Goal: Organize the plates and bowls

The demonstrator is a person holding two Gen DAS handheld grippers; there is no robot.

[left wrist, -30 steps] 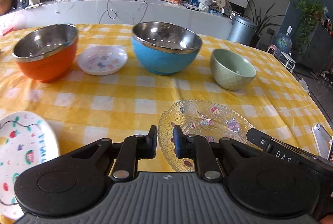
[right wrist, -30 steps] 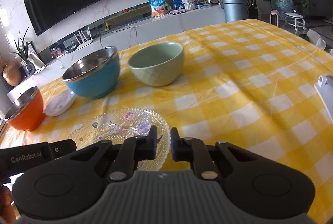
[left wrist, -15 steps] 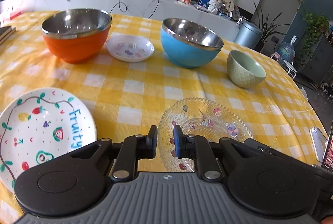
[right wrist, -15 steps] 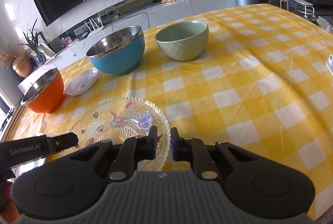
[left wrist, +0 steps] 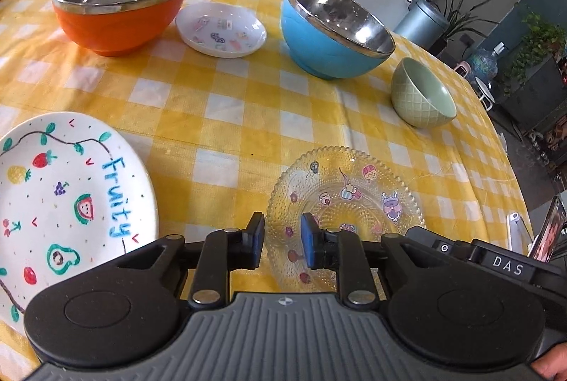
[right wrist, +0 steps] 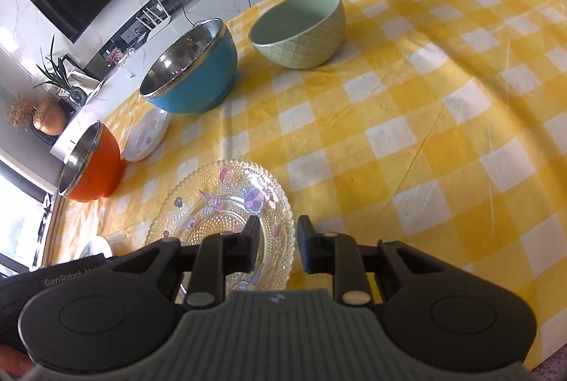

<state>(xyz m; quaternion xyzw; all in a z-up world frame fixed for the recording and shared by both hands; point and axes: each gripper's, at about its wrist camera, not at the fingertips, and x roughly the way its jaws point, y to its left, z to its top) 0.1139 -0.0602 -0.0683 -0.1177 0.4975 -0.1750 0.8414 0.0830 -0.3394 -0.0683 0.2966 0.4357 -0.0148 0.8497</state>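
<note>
Hovering over beaded glass plate (left wrist: 345, 200): both hand-held grippers, left (left wrist: 282, 246) and right (right wrist: 274, 248), slightly open, empty; white plate (left wrist: 67, 200) reads "Fruity".

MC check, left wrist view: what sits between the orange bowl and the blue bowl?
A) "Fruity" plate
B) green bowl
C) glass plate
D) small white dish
D: the small white dish lies on the cloth between the orange bowl and the blue bowl; the other three sit elsewhere on the table.
</note>
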